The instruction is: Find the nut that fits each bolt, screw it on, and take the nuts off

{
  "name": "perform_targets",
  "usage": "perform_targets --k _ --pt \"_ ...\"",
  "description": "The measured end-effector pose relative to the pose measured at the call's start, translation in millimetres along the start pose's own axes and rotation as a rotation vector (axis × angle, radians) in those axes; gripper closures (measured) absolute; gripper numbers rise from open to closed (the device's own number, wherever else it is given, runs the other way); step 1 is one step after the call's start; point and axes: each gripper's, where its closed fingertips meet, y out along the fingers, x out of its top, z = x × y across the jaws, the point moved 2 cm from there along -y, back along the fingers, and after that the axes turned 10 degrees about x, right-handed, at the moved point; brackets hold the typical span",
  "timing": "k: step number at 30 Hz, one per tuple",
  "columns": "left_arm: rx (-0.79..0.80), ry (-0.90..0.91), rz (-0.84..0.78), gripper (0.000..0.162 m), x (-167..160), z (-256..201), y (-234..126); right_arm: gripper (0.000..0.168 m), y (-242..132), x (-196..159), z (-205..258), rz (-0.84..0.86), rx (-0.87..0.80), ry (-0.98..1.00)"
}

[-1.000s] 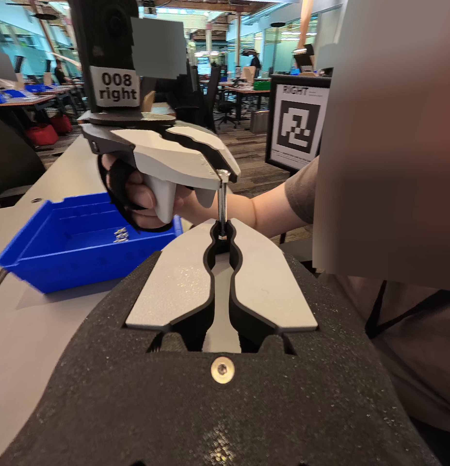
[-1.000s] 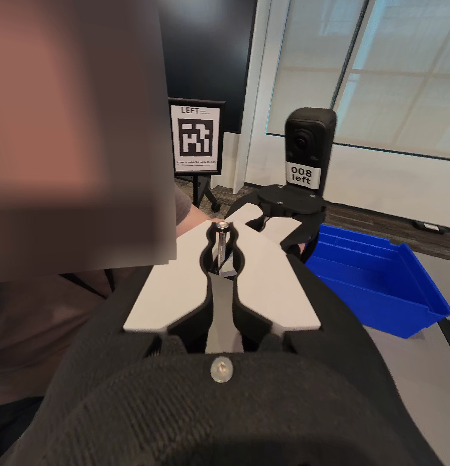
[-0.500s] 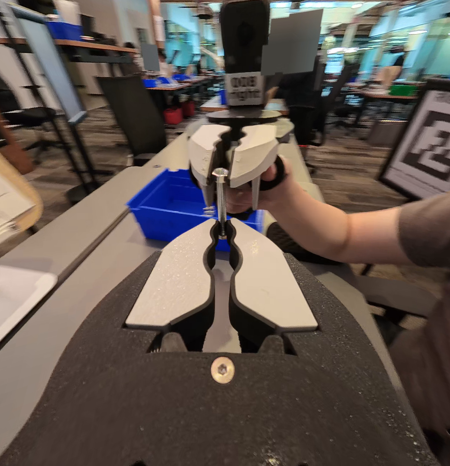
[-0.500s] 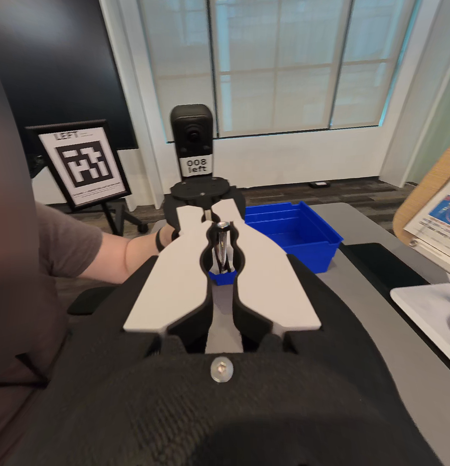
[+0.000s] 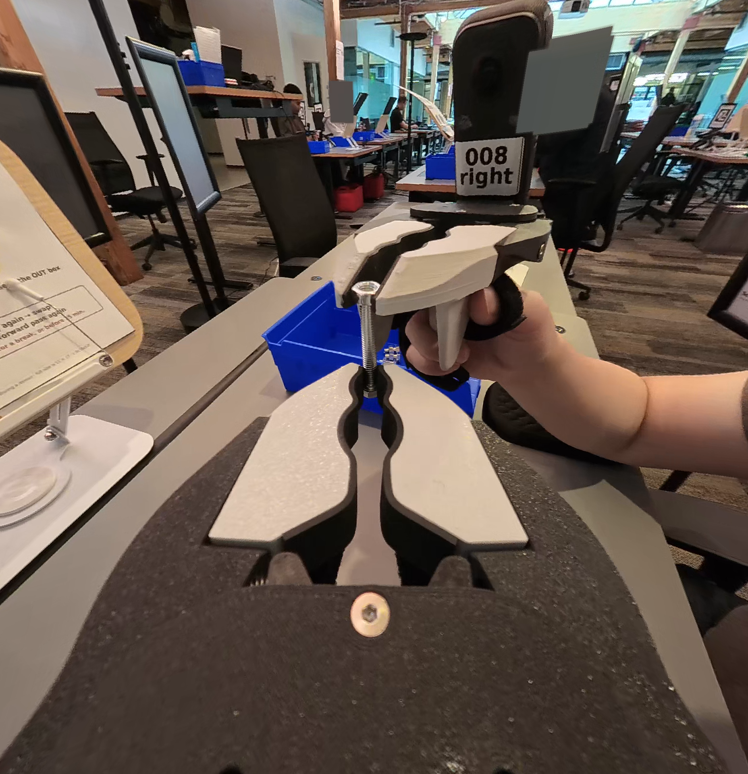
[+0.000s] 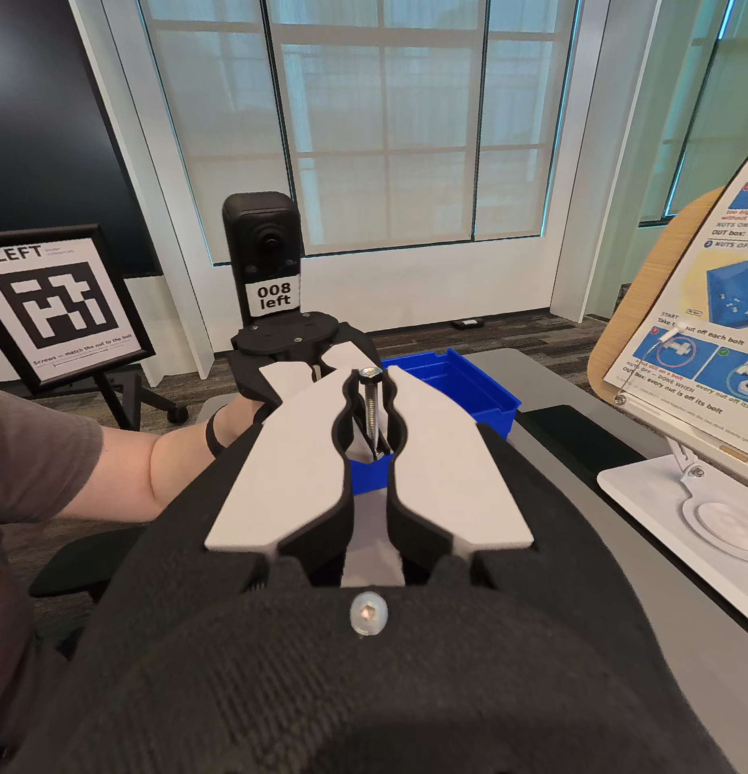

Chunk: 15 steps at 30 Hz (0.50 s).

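A long silver bolt [image 5: 366, 335] stands upright between both grippers. My left gripper [image 5: 370, 379] is shut on the bolt's lower end, where a small nut [image 5: 369, 393] shows between the tips. My right gripper [image 6: 370, 377] is shut on the bolt head [image 6: 369, 372], with the shaft hanging below it. In the left wrist view the right gripper [image 5: 364, 295] comes in from the upper right, held by a hand [image 5: 489, 347]. In the right wrist view the left gripper [image 6: 322, 368] lies behind and below the bolt.
A blue bin [image 5: 313, 347] with a few small metal parts [image 5: 391, 354] sits on the grey table [image 5: 196, 398] under the grippers; it also shows in the right wrist view [image 6: 468, 385]. An instruction board on a white stand [image 5: 50, 318] [image 6: 699, 335] stands beside it. A marker sign [image 6: 58, 310] stands off the table. My two grippers' fingertips are within a few centimetres of each other.
Both grippers have kept hold of the bolt and swung round with it above the bin. The right gripper has turned around the bolt's axis relative to the left one.
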Motion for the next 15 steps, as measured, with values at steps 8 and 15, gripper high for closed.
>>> perform_targets --k 8,15 --pt "-0.051 0.029 0.002 0.157 0.7 -7.6 -0.8 0.157 -2.7 2.4 6.6 -0.003 0.093 -0.057" --pt "-0.087 0.048 -0.017 0.157 4.1 -13.2 -2.9 0.157 -6.2 7.6 16.8 -0.048 0.213 -0.050"
